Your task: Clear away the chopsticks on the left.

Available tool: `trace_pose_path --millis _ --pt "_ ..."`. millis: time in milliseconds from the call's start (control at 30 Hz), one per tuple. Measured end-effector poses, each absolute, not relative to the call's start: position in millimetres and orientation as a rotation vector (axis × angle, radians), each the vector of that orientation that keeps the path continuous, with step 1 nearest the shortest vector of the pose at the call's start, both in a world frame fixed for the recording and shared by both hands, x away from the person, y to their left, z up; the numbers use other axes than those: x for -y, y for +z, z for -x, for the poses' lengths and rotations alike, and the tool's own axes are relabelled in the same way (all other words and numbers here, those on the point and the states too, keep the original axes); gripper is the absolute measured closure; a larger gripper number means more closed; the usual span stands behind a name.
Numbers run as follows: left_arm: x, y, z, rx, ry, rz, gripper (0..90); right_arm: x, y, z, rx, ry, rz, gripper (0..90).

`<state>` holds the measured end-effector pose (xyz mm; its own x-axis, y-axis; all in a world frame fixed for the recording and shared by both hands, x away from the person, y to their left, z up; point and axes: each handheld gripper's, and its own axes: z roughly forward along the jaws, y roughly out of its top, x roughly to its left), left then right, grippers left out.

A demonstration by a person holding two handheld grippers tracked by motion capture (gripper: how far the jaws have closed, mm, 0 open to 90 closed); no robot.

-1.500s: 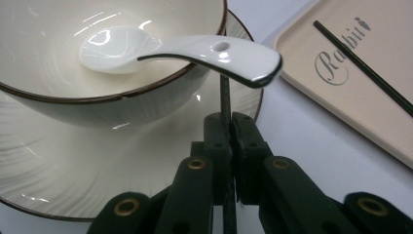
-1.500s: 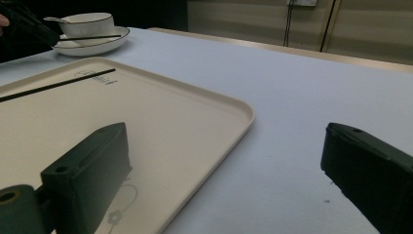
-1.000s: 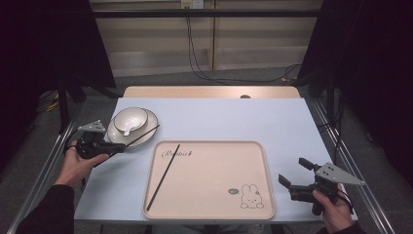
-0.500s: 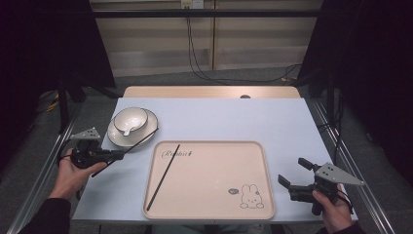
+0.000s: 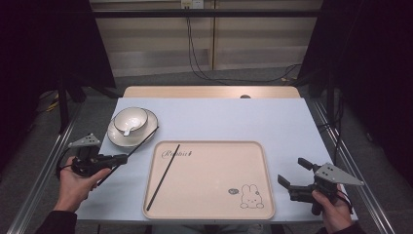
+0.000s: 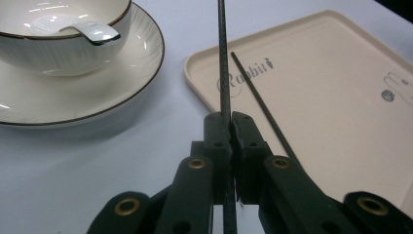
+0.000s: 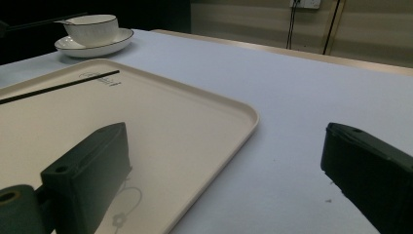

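We cannot follow the held chopstick (image 6: 223, 53) over its whole length: in the left gripper view it runs off the top edge and slips out of sight between the black jaws, and from above it is only a thin dark line. Our left gripper (image 5: 122, 158) is clamped tight on that chopstick, holding it just left of the tray (image 5: 253, 151), its far end reaching toward the saucer (image 5: 146, 139). The stick looks ridged along its shaft, slender and straight. A second chopstick (image 5: 164, 176) lies diagonally on the left part of the tray, matte black against the smooth cream surface. The tray is a rounded rectangle with a raised rim, printed with script lettering and a small rabbit figure. The bowl (image 5: 129, 118) sits on the saucer; both are glossy white with a dark line around the rim, the saucer faintly fluted. A white spoon (image 6: 96, 31) rests inside the bowl, its handle partly hidden by the bowl's wall. Our right gripper (image 5: 292, 173) hovers by the tray's near right corner, its blocky jaws spread wide with nothing between them. The table (image 5: 272, 117) is pale blue and plain.
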<state>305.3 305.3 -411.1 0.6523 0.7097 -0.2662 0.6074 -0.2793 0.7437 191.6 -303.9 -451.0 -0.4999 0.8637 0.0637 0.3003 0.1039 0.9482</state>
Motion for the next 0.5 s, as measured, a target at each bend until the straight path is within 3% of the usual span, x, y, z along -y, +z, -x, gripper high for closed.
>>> trace_pose_path --millis 500 --pt "-269 -417 -278 -1.158 0.140 -1.920 86.2 304 -451 -192 -1.868 1.397 -1.129 3.5"
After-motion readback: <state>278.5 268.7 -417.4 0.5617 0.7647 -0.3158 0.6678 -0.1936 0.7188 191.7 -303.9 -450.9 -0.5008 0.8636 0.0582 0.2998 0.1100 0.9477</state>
